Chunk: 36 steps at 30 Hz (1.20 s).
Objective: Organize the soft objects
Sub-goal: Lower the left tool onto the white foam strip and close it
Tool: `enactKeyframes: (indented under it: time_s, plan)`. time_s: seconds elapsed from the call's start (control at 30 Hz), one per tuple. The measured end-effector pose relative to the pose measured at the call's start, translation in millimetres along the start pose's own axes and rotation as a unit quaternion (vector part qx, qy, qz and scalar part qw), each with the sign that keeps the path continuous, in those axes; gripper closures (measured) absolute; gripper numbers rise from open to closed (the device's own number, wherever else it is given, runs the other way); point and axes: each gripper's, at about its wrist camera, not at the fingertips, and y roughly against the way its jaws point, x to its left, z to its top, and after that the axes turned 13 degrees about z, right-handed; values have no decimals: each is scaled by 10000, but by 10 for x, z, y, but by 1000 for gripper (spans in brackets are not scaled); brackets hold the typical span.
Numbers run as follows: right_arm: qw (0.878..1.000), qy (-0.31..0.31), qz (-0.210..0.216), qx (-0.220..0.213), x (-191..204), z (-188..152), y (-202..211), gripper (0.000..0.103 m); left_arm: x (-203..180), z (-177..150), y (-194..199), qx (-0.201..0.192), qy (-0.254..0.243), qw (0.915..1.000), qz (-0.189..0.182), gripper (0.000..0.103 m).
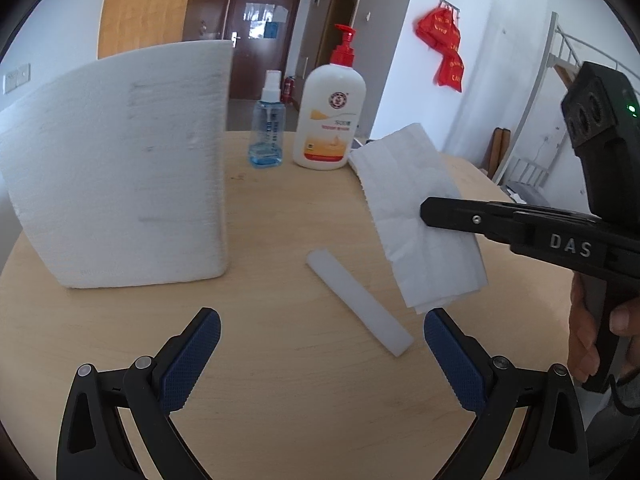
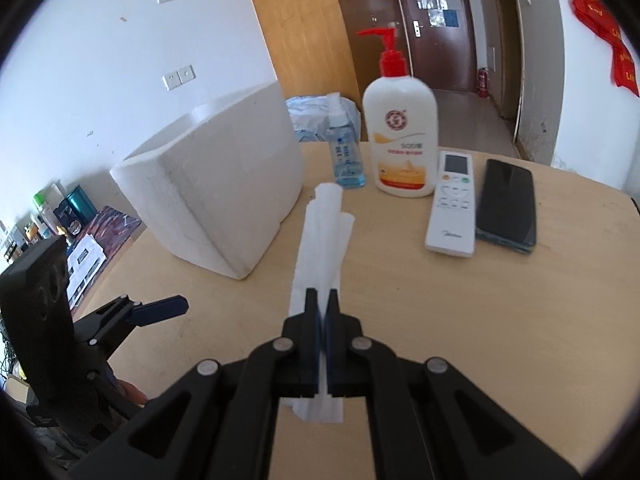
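My right gripper (image 2: 323,300) is shut on a folded white paper towel (image 2: 320,236) and holds it above the wooden table (image 2: 480,320). In the left wrist view the towel (image 1: 416,208) hangs from the right gripper (image 1: 430,210) at the right. My left gripper (image 1: 322,330) is open and empty, low over the table (image 1: 280,400). A white foam strip (image 1: 358,300) lies on the table between its fingers, farther out. A large white foam block (image 1: 120,168) stands at the left; it also shows in the right wrist view (image 2: 224,184).
A white lotion pump bottle (image 1: 330,120) and a small blue spray bottle (image 1: 267,132) stand at the table's far side. A white remote (image 2: 452,204) and a black phone (image 2: 506,204) lie to the right of the bottles. The table's edge is near the phone.
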Motion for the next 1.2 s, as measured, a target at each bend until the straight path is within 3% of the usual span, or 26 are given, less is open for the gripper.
enactKeyframes:
  time_s: [0.67, 1.2]
  plan:
    - [9995, -211, 27, -232, -346, -216, 397, 99, -517, 42, -296, 326, -125, 9987, 376, 2]
    - [9992, -243, 113, -307, -431, -306, 499, 99, -670, 5, -567, 810, -249, 9926, 874, 27]
